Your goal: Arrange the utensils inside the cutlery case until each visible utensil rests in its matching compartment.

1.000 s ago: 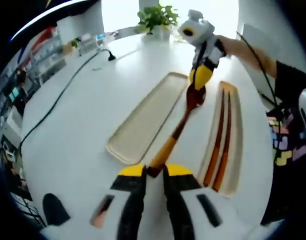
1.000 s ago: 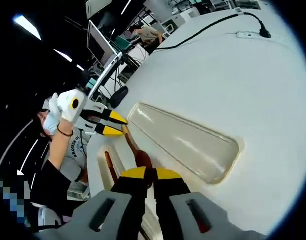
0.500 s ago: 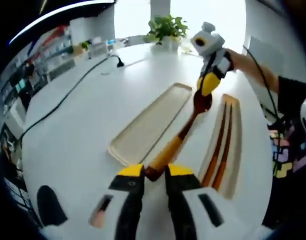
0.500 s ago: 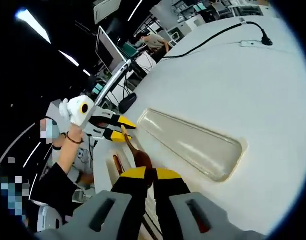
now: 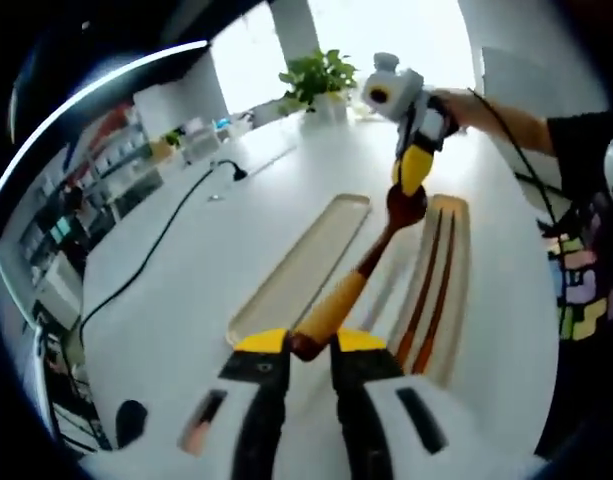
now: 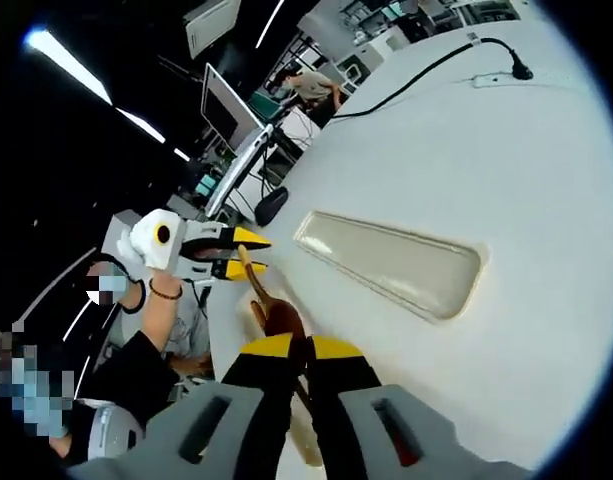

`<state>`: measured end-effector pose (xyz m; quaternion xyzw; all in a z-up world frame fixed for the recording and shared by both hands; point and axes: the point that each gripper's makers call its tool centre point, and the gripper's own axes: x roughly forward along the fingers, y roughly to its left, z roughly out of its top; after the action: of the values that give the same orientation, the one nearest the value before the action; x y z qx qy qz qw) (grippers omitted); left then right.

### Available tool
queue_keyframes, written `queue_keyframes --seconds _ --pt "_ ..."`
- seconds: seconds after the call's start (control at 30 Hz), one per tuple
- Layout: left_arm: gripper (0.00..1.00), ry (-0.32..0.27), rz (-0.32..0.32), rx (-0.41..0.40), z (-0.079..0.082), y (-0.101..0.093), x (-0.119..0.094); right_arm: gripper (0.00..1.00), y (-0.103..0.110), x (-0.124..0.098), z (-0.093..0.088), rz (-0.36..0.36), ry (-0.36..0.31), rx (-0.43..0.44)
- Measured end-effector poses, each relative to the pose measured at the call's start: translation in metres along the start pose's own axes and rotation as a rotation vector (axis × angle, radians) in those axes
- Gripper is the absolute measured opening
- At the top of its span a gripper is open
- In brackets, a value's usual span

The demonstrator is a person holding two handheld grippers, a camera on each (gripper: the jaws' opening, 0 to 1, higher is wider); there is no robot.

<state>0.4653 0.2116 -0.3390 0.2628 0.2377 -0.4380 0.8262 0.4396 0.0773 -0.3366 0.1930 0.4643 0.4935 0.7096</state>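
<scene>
Two grippers hold one long wooden spoon (image 5: 371,262) with a pale handle and dark reddish bowl above the white table (image 5: 186,280); left gripper (image 5: 308,343) is clamped on the handle end, right gripper (image 5: 411,172) pinches the bowel end; beyond, dark chopsticks (image 5: 433,280) lie in the cream case half (image 5: 458,300), beside an empty cream tray (image 5: 304,266).

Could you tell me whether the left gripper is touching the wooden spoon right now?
Touching. In the left gripper view, the left gripper has its jaws shut on the handle end of the wooden spoon, with no gap visible between the yellow tips and the handle.
</scene>
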Motion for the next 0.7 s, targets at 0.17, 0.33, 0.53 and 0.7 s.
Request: queue_keyframes --seconds 0.17,0.33,0.53,0.7 --pt "0.16 -0.017 0.009 0.049 0.002 -0.011 -0.007 0.02 0.008 -0.005 -0.009 0.015 0.004 0.001" --pt "0.16 -0.034 0.018 0.111 0.002 -0.023 -0.016 0.02 0.013 -0.011 -0.019 0.035 0.005 -0.013" --pt "0.28 0.013 0.032 0.183 -0.008 -0.028 -0.022 0.03 0.005 -0.012 -0.031 0.017 0.037 -0.007" --pt "0.29 0.003 0.006 0.16 -0.008 -0.035 -0.024 0.03 0.002 -0.006 -0.039 0.013 0.072 -0.013"
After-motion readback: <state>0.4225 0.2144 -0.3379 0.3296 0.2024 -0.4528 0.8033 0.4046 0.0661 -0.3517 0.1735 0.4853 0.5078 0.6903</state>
